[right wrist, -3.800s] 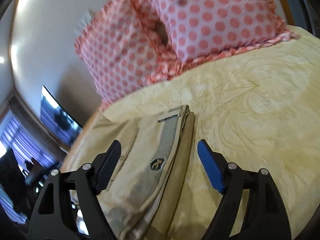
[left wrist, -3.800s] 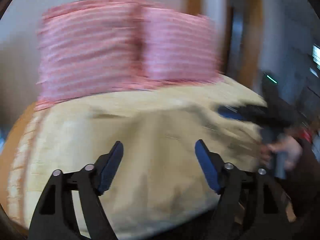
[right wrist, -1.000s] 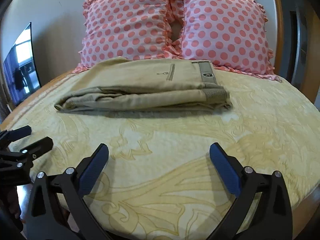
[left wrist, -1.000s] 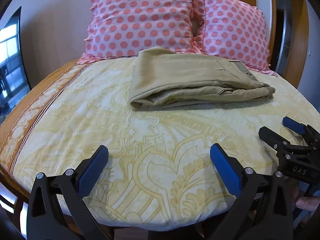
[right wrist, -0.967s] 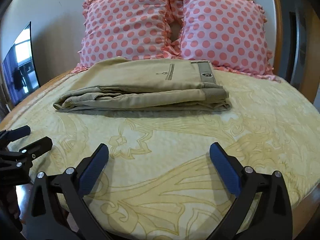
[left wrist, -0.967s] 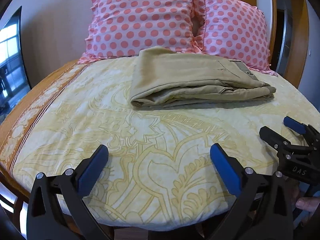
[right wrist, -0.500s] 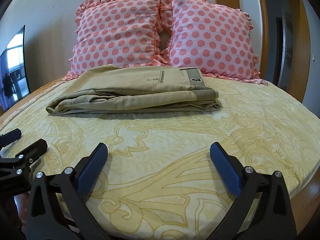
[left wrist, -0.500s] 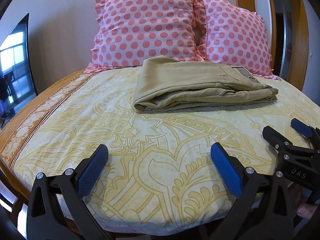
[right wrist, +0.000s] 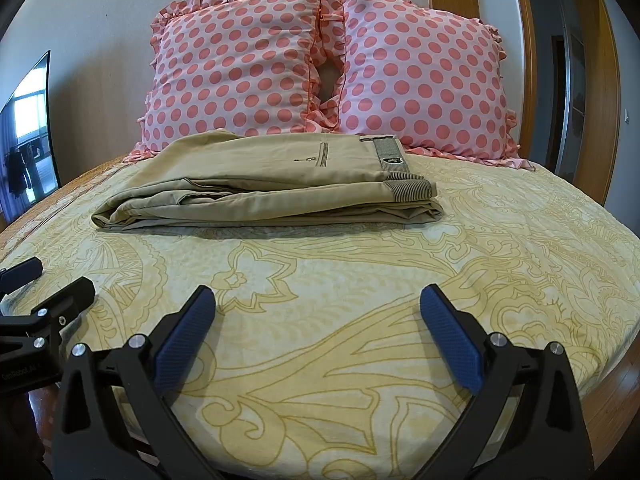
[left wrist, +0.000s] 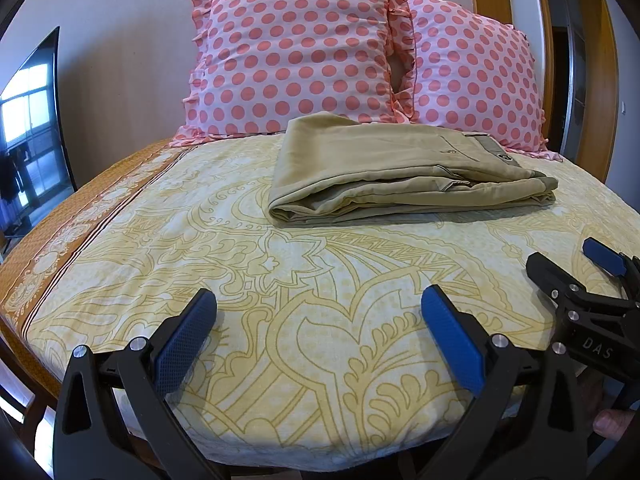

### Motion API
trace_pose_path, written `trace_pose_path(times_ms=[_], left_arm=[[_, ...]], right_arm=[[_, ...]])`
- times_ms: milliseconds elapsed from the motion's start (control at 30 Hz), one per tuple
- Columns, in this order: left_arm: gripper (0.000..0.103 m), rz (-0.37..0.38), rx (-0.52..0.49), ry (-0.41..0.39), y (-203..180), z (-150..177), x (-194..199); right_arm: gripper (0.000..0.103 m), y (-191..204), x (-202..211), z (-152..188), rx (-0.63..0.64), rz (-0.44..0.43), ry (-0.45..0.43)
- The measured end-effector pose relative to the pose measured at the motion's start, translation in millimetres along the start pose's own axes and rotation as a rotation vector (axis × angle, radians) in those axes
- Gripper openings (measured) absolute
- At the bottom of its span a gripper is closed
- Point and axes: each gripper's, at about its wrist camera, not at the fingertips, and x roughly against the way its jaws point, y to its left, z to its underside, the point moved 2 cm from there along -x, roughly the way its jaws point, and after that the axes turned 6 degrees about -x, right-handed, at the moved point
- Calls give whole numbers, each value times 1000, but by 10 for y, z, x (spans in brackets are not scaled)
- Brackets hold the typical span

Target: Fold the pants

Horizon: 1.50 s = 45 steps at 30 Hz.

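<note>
One folded pants | two pillows | two tools, spread: left tool, right tool

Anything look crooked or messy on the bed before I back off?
Nothing stands out. The folded khaki pants lie flat on the yellow patterned bedspread, layers slightly uneven at the near edge. Both claws, left and right, are open and empty.

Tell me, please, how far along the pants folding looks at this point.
Done: the pants lie folded in a compact stack on the bed, in front of the pillows, waistband to the right. In hand: nothing; the left gripper and right gripper are both open and empty, well short of the pants. Left: nothing obvious, beyond perhaps tidying the slightly uneven edges.
</note>
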Motion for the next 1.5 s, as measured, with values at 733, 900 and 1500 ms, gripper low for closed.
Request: trace_pose_path(times_ms=[733,900,1500], left_arm=[[102,3,-2,-1,17,5,-3],[102,4,-3,0,27,8,-4],[102,4,-2,0,38,18,1]], right_arm=[[101,1,-1,4,0,0,-1],[101,1,-3,5,0,0,-1],[101,-3,0,1,0,0,-3]])
